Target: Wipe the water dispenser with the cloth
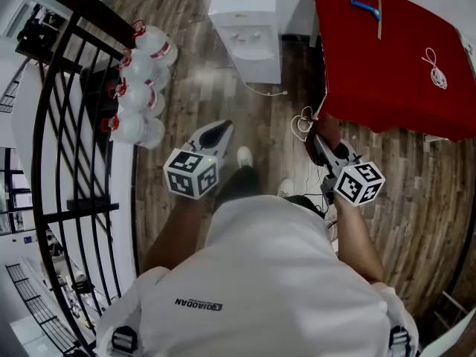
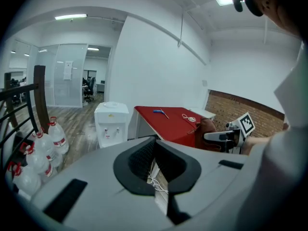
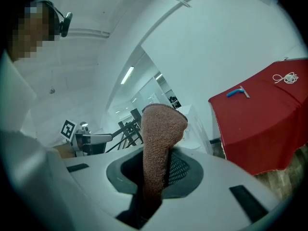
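The white water dispenser (image 1: 249, 21) stands on the wood floor ahead of me, by the red table; it also shows in the left gripper view (image 2: 111, 124). My right gripper (image 1: 321, 146) is shut on a brown cloth (image 1: 327, 129), held low near the table's corner and well short of the dispenser. Seen from the right gripper, the cloth (image 3: 161, 134) rises upright from between the jaws of that gripper (image 3: 161, 160) and hides part of the dispenser behind it. My left gripper (image 1: 216, 134) points at the dispenser from a distance, shut (image 2: 155, 142) with nothing in it.
A red-covered table (image 1: 387, 50) at the right carries a blue tool (image 1: 366, 7) and a coiled white cord (image 1: 435, 69). Several water bottles (image 1: 141, 80) stand by a black railing (image 1: 67, 125) at the left. A cable (image 1: 301, 121) lies on the floor.
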The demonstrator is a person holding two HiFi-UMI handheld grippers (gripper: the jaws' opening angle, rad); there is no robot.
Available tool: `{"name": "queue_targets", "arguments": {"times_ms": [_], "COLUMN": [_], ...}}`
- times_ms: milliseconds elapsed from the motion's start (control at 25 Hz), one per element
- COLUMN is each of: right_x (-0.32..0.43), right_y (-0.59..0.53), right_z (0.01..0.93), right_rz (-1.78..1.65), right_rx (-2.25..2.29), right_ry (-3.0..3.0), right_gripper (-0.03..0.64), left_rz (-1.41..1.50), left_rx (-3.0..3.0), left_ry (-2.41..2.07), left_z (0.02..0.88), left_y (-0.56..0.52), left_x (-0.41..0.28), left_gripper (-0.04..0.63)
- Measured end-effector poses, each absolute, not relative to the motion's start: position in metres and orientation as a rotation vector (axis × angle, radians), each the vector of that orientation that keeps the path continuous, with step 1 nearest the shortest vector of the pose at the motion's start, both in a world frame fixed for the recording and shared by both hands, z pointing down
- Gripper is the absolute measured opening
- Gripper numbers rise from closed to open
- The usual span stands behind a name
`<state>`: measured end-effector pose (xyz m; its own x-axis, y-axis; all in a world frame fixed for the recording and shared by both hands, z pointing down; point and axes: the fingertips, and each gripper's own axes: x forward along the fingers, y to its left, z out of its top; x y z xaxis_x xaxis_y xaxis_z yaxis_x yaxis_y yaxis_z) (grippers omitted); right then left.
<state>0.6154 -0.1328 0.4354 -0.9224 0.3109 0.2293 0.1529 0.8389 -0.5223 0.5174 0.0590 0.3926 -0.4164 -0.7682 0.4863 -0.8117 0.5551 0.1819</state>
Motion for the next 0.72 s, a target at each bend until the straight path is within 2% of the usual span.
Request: {"name": "queue_targets", "arguments": {"times_ms": [280, 720], "right_x": [0.582, 0.457], "right_y": [-0.119, -0.122], "right_z": [0.449, 0.461], "right_rz": [0.719, 0.611], "right_rx": [-0.355, -0.327], "right_ry": [-2.678, -2.571], "right_gripper": [0.054, 0.054], "left_rz": [0.123, 0.091], "left_rx": [1.285, 1.406], "left_ry": [-2.203, -2.167], "left_z": [0.412, 0.415], "left_y": [0.06, 0.029], "left_x": [0.491, 0.354], "left_gripper": [-0.011, -0.011]}}
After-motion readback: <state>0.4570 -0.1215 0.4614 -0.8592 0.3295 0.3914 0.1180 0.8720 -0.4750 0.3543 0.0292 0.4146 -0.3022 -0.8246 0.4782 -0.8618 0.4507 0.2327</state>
